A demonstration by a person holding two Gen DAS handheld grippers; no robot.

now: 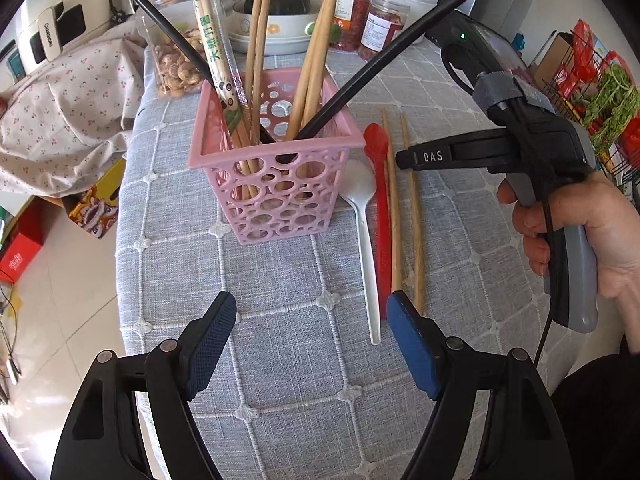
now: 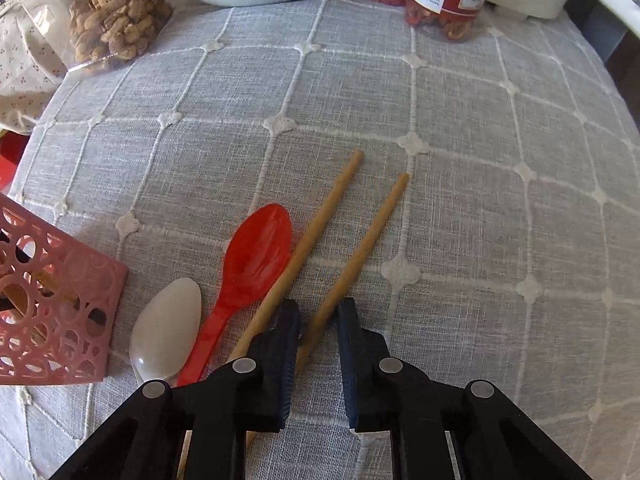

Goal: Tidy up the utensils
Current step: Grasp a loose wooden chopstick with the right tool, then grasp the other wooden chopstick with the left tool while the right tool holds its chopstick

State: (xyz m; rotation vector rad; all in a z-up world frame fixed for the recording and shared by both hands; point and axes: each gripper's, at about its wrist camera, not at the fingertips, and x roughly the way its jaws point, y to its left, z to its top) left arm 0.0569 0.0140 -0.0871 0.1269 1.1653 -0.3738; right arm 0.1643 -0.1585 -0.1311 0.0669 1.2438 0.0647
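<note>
A pink perforated holder (image 1: 276, 168) stands on the grey checked tablecloth (image 1: 280, 340), holding several wooden chopsticks, a wrapped pair and two black sticks. Right of it lie a white spoon (image 1: 366, 240), a red spoon (image 1: 380, 200) and two wooden chopsticks (image 1: 416, 216). My left gripper (image 1: 310, 332) is open and empty, low over the cloth in front of the holder. My right gripper (image 2: 318, 320) is open, its jaws on either side of the right chopstick (image 2: 360, 252), above it. The left chopstick (image 2: 320, 224), red spoon (image 2: 256, 256), white spoon (image 2: 168, 328) and holder (image 2: 52, 304) lie to its left.
At the table's back stand a jar of nuts (image 1: 176, 60), stacked white bowls with a dark squash (image 1: 276, 20) and two jars of red dried food (image 1: 368, 20). A floral cloth (image 1: 60, 112) lies left. A wire rack with greens (image 1: 600, 108) stands right.
</note>
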